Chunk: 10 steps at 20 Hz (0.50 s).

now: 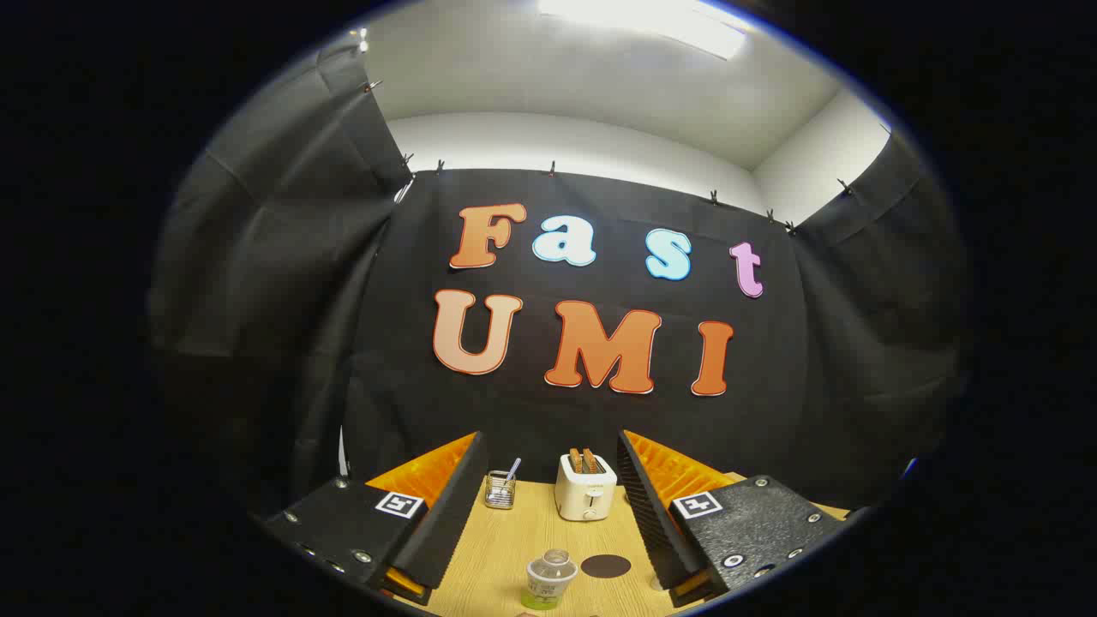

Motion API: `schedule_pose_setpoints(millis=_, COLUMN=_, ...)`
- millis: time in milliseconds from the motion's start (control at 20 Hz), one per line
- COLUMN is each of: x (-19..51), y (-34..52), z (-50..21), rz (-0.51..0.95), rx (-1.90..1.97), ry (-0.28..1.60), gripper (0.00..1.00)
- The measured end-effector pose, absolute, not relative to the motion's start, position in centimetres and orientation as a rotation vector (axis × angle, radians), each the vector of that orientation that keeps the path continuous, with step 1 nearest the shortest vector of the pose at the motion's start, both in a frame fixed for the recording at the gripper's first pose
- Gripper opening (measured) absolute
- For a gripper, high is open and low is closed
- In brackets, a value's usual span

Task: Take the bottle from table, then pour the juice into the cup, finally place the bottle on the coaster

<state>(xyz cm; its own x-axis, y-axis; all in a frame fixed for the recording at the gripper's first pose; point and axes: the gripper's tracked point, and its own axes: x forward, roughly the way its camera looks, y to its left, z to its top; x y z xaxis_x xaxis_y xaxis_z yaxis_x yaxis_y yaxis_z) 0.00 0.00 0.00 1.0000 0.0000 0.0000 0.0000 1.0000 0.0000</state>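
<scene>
My gripper [548, 523] is spread wide above the table [514, 548], empty, ready to straddle the near bottle [549, 579]; the coaster [606, 566] waits just right.

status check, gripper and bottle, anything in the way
Gripper open, empty. Bottle upright on table, between the fingers. Coaster beside it. Toaster beyond, not blocking.

A: Where does the camera sit?

B: On the claw [548, 506], looking forward along its two wide-apart fingers and pitched up, so wall and ceiling fill most of the frame.

A: How near the counter [506, 548]?

B: Raised above its near part. Bottle [548, 579] and coaster [605, 566] lie low between the fingers, toaster [585, 487] beyond them, by the wall.
</scene>
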Motion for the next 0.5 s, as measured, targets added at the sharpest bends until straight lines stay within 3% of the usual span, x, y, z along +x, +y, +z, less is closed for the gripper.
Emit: schedule_pose_setpoints(millis=500, x=-0.11, y=-0.80, z=-0.07, rz=-0.021, rx=0.003, ry=0.002, gripper=0.90)
